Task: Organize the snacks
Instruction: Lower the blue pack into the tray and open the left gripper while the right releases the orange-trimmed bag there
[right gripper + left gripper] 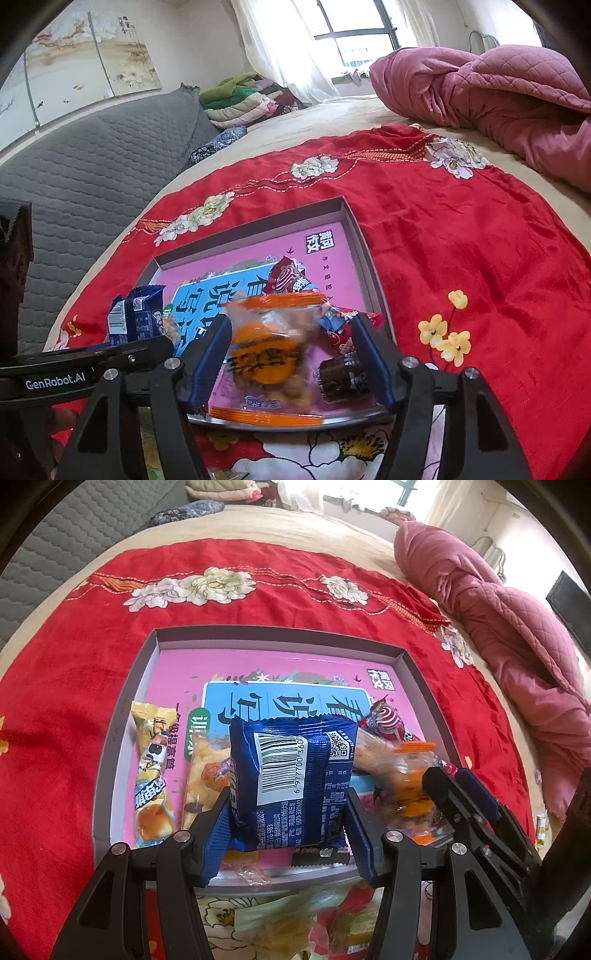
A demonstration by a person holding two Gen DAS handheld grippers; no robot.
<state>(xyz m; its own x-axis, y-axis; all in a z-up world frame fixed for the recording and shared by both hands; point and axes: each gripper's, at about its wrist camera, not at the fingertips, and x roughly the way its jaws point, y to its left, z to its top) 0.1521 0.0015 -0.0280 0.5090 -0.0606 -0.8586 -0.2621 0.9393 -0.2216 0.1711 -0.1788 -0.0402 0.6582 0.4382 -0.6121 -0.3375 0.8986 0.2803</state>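
Observation:
A shallow grey tray [110,738] with a pink book cover inside lies on a red flowered cloth [258,602]. My left gripper [288,812] is shut on a blue snack packet [291,775], held over the tray's near part. The packet also shows in the right wrist view [135,319]. My right gripper [291,339] is open around a clear orange-printed snack bag [269,350] that lies in the tray [365,258]; the pads stand apart from it. A yellow bread packet [153,771], a pale snack bag [205,775] and a red candy wrapper [388,723] lie in the tray.
A pink quilt [509,635] is heaped at the right of the bed. A grey quilted headboard [92,173] and folded blankets [240,99] are at the far left. More wrapped snacks [332,923] lie on the cloth below the tray. A small dark wrapped snack [341,376] sits by my right finger.

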